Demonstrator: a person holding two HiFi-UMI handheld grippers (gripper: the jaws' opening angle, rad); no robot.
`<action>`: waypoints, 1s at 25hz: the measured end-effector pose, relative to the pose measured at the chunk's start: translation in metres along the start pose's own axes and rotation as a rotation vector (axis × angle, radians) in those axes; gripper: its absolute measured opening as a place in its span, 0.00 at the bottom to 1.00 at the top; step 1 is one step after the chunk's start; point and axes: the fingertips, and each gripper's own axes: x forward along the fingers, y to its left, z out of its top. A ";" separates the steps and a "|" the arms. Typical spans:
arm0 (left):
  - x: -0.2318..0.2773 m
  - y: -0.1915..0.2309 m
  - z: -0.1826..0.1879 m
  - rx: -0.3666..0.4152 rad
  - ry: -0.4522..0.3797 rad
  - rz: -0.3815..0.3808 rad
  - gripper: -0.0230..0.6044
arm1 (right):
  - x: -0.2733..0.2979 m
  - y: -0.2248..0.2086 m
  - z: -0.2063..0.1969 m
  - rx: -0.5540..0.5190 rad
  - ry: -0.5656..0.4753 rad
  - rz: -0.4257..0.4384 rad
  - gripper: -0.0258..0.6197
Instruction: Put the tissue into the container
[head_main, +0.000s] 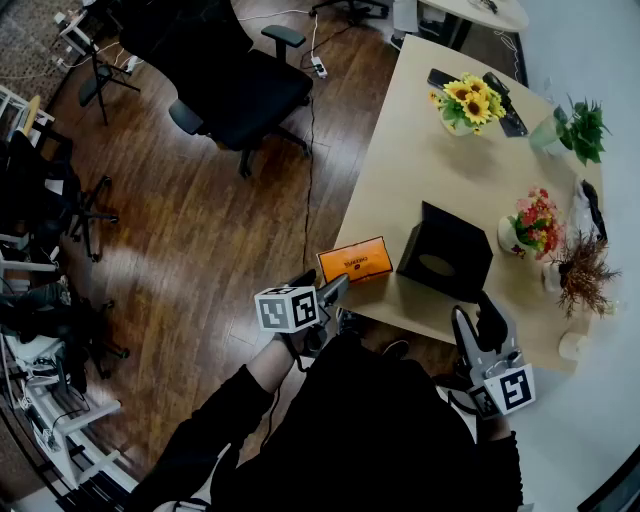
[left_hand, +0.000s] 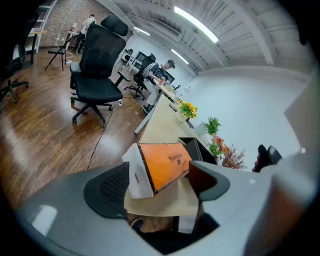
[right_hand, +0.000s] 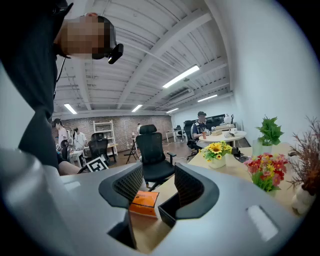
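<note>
The box (head_main: 354, 262), orange with a white end, is seen lying at the near left corner of the counter (head_main: 400, 170), close to the edge, with the black container (head_main: 447, 252) just beside it on its right, apart from it by a narrow strip of bare wood. The left tool (head_main: 333, 290) is held at that corner, its jaws spread wide; in the left gripper view the box is framed between them, and it seems that the pads are not pressed on it, though contact at the white end cannot be ruled out from this angle. The right tool (right_hand: 159, 185) is held off the near edge of the counter, in front of the container, with its jaws likewise apart and nothing gripped; the box and a corner of the container are only seen beyond them. Sunflowers (head_main: 468, 100) are set at the far end of the counter, and red flowers (head_main: 537, 222) stand just right of the container. A black chair (head_main: 240, 85) is parked on the wooden floor (head_main: 200, 250) to the left.
</note>
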 end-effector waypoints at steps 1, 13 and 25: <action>0.003 0.000 0.001 -0.007 0.003 -0.004 0.61 | 0.005 0.000 0.000 0.004 -0.001 0.009 0.35; 0.041 0.009 -0.005 0.003 0.055 0.058 0.47 | 0.026 -0.031 0.000 0.032 -0.001 0.096 0.24; 0.032 0.004 0.015 -0.056 0.006 0.046 0.41 | 0.016 -0.084 -0.005 0.071 0.001 0.062 0.18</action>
